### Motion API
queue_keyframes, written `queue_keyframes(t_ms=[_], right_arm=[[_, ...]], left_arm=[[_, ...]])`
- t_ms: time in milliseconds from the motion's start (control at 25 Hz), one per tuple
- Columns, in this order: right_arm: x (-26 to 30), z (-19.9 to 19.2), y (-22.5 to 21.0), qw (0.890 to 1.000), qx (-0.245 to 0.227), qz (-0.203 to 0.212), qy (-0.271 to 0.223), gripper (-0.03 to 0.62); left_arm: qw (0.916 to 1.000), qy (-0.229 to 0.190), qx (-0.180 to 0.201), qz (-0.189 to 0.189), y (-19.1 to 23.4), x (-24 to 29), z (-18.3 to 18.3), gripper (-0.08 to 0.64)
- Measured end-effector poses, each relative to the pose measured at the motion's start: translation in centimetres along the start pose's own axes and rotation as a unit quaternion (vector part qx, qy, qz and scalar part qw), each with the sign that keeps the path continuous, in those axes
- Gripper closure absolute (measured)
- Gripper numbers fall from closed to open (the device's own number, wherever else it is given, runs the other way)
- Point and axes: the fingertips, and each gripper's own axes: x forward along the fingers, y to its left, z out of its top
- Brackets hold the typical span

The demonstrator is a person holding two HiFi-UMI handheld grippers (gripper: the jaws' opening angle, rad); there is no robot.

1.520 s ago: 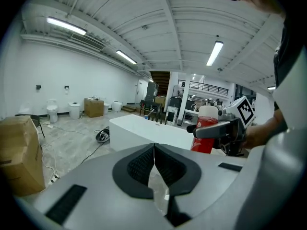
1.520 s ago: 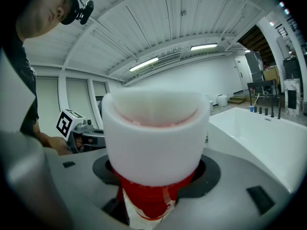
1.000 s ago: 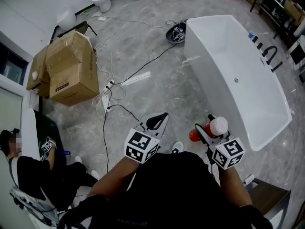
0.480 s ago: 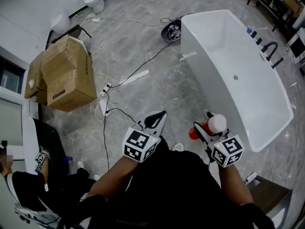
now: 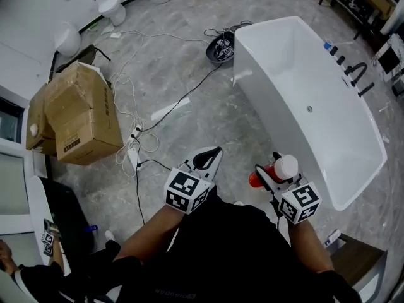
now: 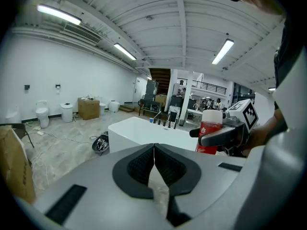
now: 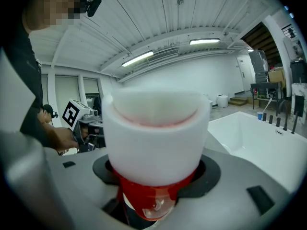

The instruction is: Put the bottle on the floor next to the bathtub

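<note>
Seen from above, a person stands on a grey marbled floor (image 5: pixel 208 106) with a hand-held gripper in each hand, both held out in front of the body at about the same height. The right hand-held gripper (image 5: pixel 269 168) has its jaws closed on a red bottle (image 5: pixel 284 166) with a wide white cap. In the right gripper view, the cap fills the middle of the picture and the red body sits down between the two dark pads. The bottle is in the air, not on the floor. From the head view it sits just left of the near end of a long white bathtub (image 5: pixel 334 137). From the left gripper view the bottle stands upright, cap uppermost, with the tub behind it. The left hand-held gripper (image 5: pixel 214 153) holds nothing. Its jaws are pressed together, their ribbed black pads meeting along a thin line. It points forward, beside the right one but apart from it. A cube with square black-and-white markers sits on each gripper. A black tap (image 5: pixel 358 73) stands on the far rim of the tub, and a dark round thing (image 5: pixel 221 46) lies on the floor at its far end. To the left are stacked cardboard boxes (image 5: pixel 82 115), and thin cables (image 5: pixel 142 131) run loose across the floor. A white toilet (image 5: pixel 108 5) stands by the far wall.
</note>
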Motion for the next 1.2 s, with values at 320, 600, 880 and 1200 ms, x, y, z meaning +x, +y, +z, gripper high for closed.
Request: queue_keyframes(t_ms=[320,600,880,1200], right_arm=[[8.3,4.6,-2.3,1.0,-0.003,-0.031,0.003,0.311],[13.5,7.3,-3.7,0.997,0.004,-0.071,-0.008,0.311],[16.7,9.2,-5.5,0.993,0.006,-0.114,-0.017,0.311],[19.2,10.5,-8.1,0.991,0.009,-0.129,-0.018,0.311]], left_arm=[[0.9998,-0.003,-0.002,-0.02,9.5,3.6,3.4,0.543],[0.9987,0.001,0.008,-0.051,15.3,5.8,5.3,0.543],[0.9968,0.002,0.018,-0.078,19.4,7.8,6.5,0.543],[0.9953,0.01,0.019,-0.094,21.2,10.9,7.6,0.543]])
